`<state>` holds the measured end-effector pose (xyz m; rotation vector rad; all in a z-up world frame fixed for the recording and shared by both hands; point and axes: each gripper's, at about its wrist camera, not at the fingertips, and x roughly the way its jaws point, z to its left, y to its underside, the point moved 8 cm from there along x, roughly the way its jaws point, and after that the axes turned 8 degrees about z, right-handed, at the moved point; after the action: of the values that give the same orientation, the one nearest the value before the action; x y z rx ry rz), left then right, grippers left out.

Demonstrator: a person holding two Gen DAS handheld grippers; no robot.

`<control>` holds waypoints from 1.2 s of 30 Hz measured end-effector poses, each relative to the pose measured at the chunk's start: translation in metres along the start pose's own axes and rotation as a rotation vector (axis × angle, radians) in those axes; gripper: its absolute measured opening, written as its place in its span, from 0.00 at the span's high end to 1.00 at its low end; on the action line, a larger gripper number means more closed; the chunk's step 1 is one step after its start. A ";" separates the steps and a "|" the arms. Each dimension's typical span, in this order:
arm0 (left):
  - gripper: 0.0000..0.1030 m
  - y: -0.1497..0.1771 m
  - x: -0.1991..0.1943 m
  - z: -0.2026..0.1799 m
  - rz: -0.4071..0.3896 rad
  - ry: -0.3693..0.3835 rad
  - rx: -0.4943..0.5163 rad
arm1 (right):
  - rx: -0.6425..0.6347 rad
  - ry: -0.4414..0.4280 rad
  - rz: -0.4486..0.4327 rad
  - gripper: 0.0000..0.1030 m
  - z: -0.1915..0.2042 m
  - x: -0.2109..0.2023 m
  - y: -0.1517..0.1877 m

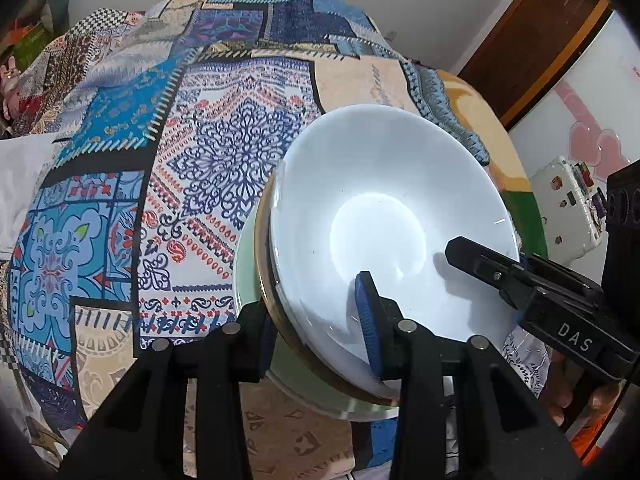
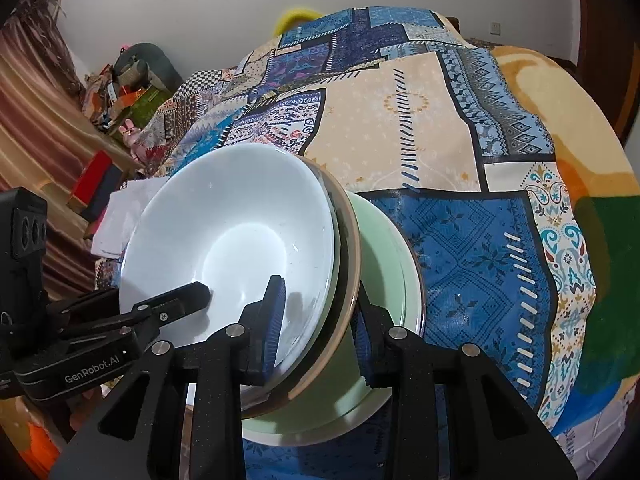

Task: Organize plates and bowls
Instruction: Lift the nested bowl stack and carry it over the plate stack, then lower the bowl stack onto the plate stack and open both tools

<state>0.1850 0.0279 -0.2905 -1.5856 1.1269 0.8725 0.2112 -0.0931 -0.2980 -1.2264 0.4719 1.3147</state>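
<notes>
A white bowl [image 1: 380,200] [image 2: 224,224] sits nested in a brown-rimmed dish [image 1: 262,256] [image 2: 352,256]. My left gripper [image 1: 310,296] is shut on their near rim, with one blue pad inside the bowl and the other finger outside under the rim. On the opposite side my right gripper [image 2: 320,300] is shut on the same two rims. Each gripper shows in the other's view: the right gripper [image 1: 480,264] and the left gripper [image 2: 192,296]. A pale green plate [image 1: 244,264] [image 2: 384,248] lies just beneath the pair; I cannot tell if they touch it.
Everything hangs over a patchwork cloth [image 1: 200,152] [image 2: 460,240] spread wide on all sides. A folded white cloth [image 2: 120,216] lies at its left edge. A white sticker-covered case [image 1: 568,208] stands to the right, and boxes and clutter [image 2: 120,92] sit by the curtain.
</notes>
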 end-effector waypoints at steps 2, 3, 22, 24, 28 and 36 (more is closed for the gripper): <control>0.64 0.000 0.000 -0.001 -0.008 -0.018 0.012 | 0.004 -0.012 0.002 0.71 -0.001 0.000 0.001; 0.64 -0.001 0.000 -0.001 -0.009 -0.021 0.015 | 0.004 -0.017 0.002 0.70 -0.001 0.001 0.000; 0.51 0.001 -0.051 -0.007 -0.139 -0.080 0.031 | -0.057 0.005 -0.192 0.57 0.012 -0.083 -0.003; 0.51 0.002 -0.070 -0.010 -0.181 -0.076 0.028 | -0.081 0.003 -0.240 0.56 0.020 -0.103 -0.004; 0.49 0.004 -0.117 -0.021 -0.299 -0.074 0.036 | -0.122 -0.003 -0.330 0.51 0.036 -0.137 -0.003; 0.46 0.018 -0.206 -0.050 -0.533 -0.087 0.090 | -0.212 0.008 -0.510 0.44 0.065 -0.199 0.003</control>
<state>0.1039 0.0310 -0.0944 -1.6444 0.6216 0.5194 0.1306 -0.1295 -0.1079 -1.4124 0.0122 0.9353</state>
